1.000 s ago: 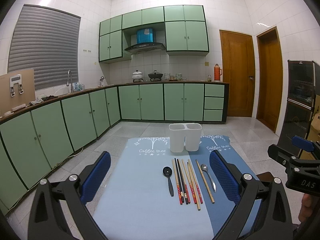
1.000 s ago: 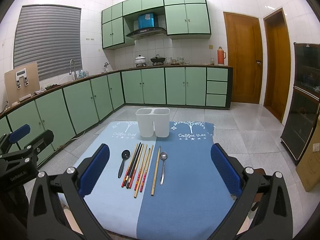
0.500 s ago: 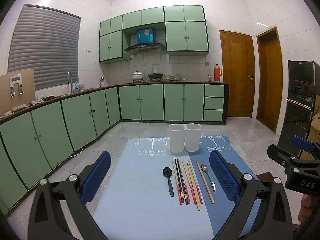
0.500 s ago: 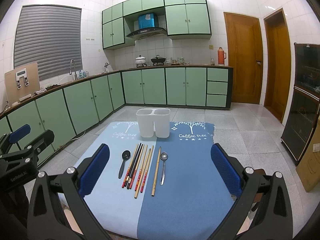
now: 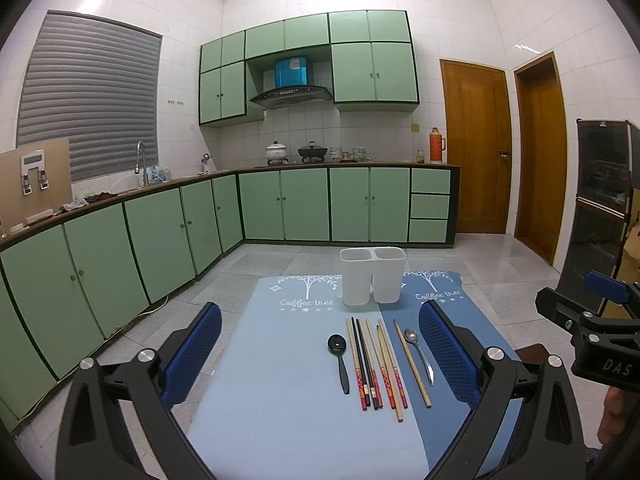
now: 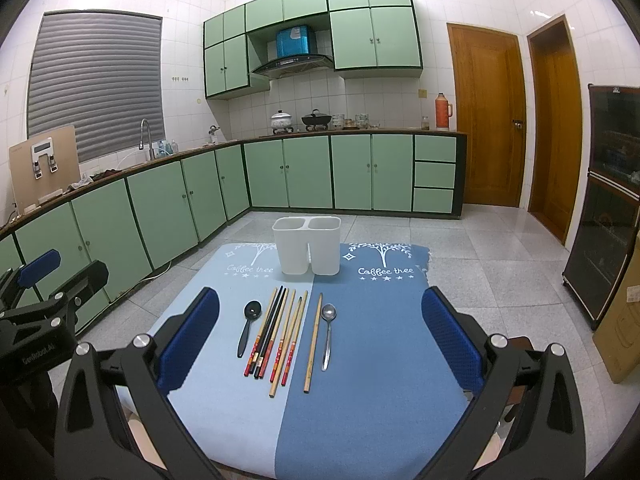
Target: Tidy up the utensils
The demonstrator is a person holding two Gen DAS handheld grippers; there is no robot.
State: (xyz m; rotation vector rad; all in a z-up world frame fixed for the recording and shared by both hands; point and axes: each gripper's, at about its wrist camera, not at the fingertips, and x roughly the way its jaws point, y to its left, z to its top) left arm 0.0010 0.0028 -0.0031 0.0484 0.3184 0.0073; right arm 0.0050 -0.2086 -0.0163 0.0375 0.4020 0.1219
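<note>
My left gripper (image 5: 320, 354) has its blue-padded fingers (image 5: 192, 354) spread wide, released and holding nothing, hovering above the near edge of the bench (image 5: 280, 400). My right gripper (image 6: 320, 344) is the same: fingers (image 6: 452, 338) wide apart, touching nothing.

From the right wrist view, the utensils lie in a row between the fingers at 12 o'clock: a black spoon (image 6: 248, 326) at the left end, then a bundle of chopsticks (image 6: 276, 334) side by side, a single bamboo chopstick (image 6: 313, 342) just apart from them, and a metal spoon (image 6: 328, 332) at the right end. Beyond them, farther at 12 o'clock, a white two-compartment holder (image 6: 307, 245) stands upright with both compartments showing nothing inside.

A two-tone blue cloth (image 6: 380, 360) printed "Coffee tree" covers the bench. Around it are a tiled floor (image 6: 480, 248), green cabinets (image 6: 312, 172) along the wall from 9 to 12 o'clock, and wooden doors (image 6: 490, 116) at 2 o'clock.
</note>
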